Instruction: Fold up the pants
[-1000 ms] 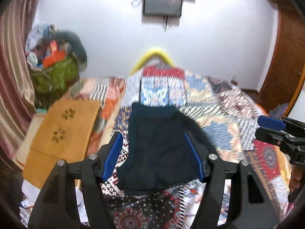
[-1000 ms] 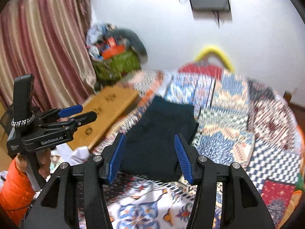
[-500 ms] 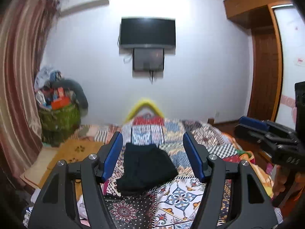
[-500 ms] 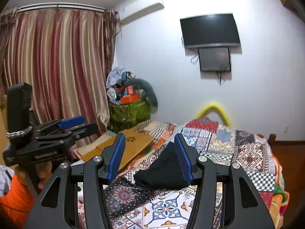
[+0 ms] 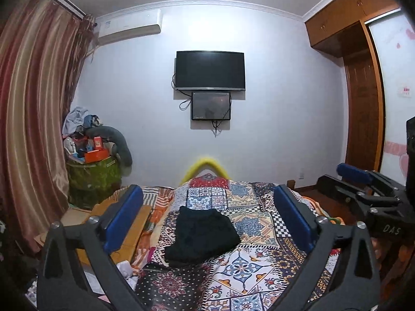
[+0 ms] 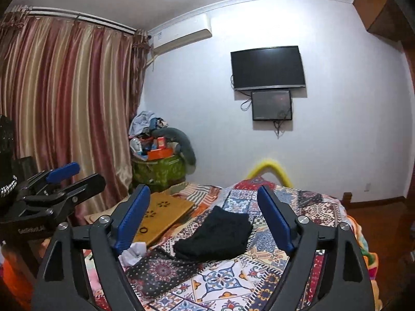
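The black pants (image 5: pixel 203 234) lie folded in a compact stack on the patterned bedspread (image 5: pixel 249 267), well beyond both grippers and touched by neither. The left gripper (image 5: pixel 207 220) has just been opening and its fingers (image 5: pixel 123 217) stand wide apart, with nothing held. The right gripper (image 6: pixel 203 223) has likewise just been opening; its fingers (image 6: pixel 275 220) are spread and empty, the pants seen beyond the gap.
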### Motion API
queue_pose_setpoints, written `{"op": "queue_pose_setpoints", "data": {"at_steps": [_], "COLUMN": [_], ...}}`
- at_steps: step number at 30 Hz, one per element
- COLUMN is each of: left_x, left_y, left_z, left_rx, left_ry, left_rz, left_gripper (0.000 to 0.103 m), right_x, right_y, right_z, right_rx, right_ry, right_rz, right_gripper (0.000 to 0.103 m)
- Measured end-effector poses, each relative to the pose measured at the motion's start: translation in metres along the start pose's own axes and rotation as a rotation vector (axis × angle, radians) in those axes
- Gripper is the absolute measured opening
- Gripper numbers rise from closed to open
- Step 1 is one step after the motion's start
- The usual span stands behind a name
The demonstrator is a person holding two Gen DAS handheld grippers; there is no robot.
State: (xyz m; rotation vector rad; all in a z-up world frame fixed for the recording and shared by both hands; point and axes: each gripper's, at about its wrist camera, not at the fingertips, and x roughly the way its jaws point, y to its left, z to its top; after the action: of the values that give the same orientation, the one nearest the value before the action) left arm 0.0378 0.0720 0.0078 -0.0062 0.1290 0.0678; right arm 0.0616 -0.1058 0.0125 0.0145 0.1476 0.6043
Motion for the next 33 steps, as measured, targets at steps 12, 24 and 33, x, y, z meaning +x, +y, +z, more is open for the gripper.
{"op": "queue_pose_setpoints", "data": {"at_steps": [12,24,33], "left_x": [-0.008,-0.007,-0.003], "left_y": [-0.003,-0.004,-0.002], "left_z": [-0.007,-0.010,-0.013], "left_rx": [0.007,0.001,-0.016], "left_ry": [0.001,0.014,0.031], "left_rz": [-0.011,-0.012,-0.015], "left_gripper": [0.103,0.103,0.103], "right_x": [-0.005,-0.010,-0.017], "right_y": [0.005,0.008,0.008], "right_z": [-0.004,-0.009,-0.010], "right_rx": [-0.020,-0.034,-0.023], "right_ry": [0.006,0.014,0.006], "right_rz": [-0.030,-0.036,-0.041], "right_gripper": [0.102,0.102,0.102]}}
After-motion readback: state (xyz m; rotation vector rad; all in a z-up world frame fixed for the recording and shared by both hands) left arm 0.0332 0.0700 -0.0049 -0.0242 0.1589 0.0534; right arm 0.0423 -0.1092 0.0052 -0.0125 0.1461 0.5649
